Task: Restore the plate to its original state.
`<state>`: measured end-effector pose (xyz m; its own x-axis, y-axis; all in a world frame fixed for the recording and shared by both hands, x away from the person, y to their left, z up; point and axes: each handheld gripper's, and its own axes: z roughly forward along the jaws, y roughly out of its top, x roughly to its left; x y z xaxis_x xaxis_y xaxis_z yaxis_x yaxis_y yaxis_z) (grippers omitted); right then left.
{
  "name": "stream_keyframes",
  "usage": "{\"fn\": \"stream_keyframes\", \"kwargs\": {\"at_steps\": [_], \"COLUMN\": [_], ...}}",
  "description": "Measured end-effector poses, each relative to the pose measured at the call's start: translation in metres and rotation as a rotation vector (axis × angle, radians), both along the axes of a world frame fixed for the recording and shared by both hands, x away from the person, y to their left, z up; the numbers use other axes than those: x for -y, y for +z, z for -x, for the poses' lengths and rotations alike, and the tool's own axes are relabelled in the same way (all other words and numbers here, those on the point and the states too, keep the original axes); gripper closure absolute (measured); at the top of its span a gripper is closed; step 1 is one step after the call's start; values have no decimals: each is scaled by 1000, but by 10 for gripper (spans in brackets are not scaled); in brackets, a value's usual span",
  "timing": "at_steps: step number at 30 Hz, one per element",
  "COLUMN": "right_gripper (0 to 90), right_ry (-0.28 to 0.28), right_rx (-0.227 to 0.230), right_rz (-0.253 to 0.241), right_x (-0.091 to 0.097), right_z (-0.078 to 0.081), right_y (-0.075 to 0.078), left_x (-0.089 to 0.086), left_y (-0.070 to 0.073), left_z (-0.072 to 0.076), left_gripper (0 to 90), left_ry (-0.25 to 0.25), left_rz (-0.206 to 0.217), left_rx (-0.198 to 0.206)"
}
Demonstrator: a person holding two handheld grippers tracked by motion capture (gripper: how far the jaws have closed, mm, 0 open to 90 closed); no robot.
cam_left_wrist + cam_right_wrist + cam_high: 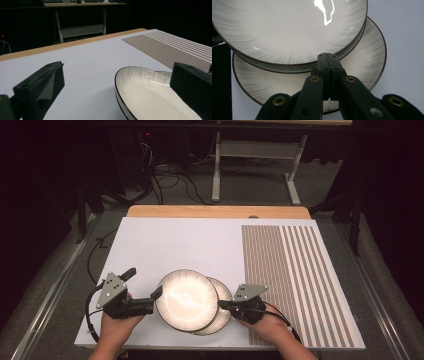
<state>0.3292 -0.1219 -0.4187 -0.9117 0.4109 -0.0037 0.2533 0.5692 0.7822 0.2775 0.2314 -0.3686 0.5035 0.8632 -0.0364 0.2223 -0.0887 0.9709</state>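
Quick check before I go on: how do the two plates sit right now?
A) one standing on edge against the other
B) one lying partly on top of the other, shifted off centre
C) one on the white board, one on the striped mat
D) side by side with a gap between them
B: the upper plate overlaps the lower plate, whose rim sticks out toward the right gripper; both lie on the white board.

Two plates (186,299) and two claws (145,287) on one table (200,245).
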Motion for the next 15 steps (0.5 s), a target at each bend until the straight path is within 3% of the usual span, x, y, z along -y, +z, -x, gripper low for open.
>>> {"fn": "stream_keyframes", "kwargs": {"at_steps": [15], "right_gripper": [900], "right_ry": [-2], "right_rx": [-1], "right_rz": [2], "right_x": [1], "right_z": [0], "right_y": [0], "left_x": [-2], "left_y": [1], "left_z": [0], "left_gripper": [0], "left_ry": [1], "left_rz": [4], "left_rx": [1]}}
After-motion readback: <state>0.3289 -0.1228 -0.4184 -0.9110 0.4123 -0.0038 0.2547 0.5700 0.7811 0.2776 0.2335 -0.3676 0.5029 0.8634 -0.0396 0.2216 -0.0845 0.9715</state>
